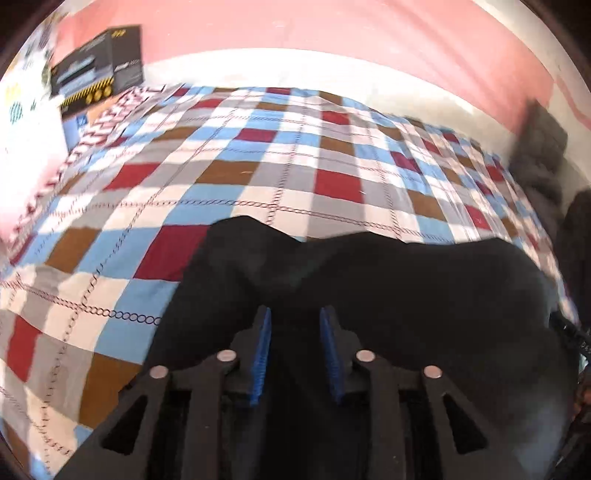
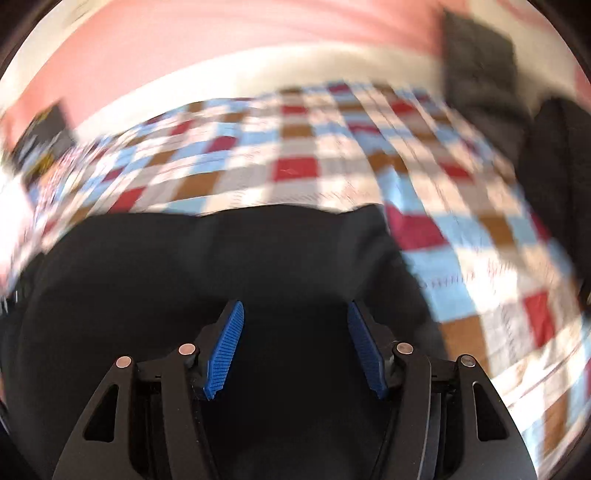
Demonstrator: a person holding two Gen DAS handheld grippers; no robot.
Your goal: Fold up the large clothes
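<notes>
Left gripper (image 1: 295,314): blue pads parted, released, over black garment (image 1: 369,295). Right gripper (image 2: 295,310): jaws wider apart, gripping nothing, same garment (image 2: 184,266) beneath. Garment lies on checkered bedspread (image 1: 258,155). Dark box (image 1: 96,66) far left; pink wall (image 1: 332,26) behind.

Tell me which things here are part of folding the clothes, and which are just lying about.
Part of the job:
- black garment
- left tongs
- right tongs
- checked bedspread, the folding surface

Lying about:
- black box at the bed's far corner
- dark cloth by the pink wall
</notes>
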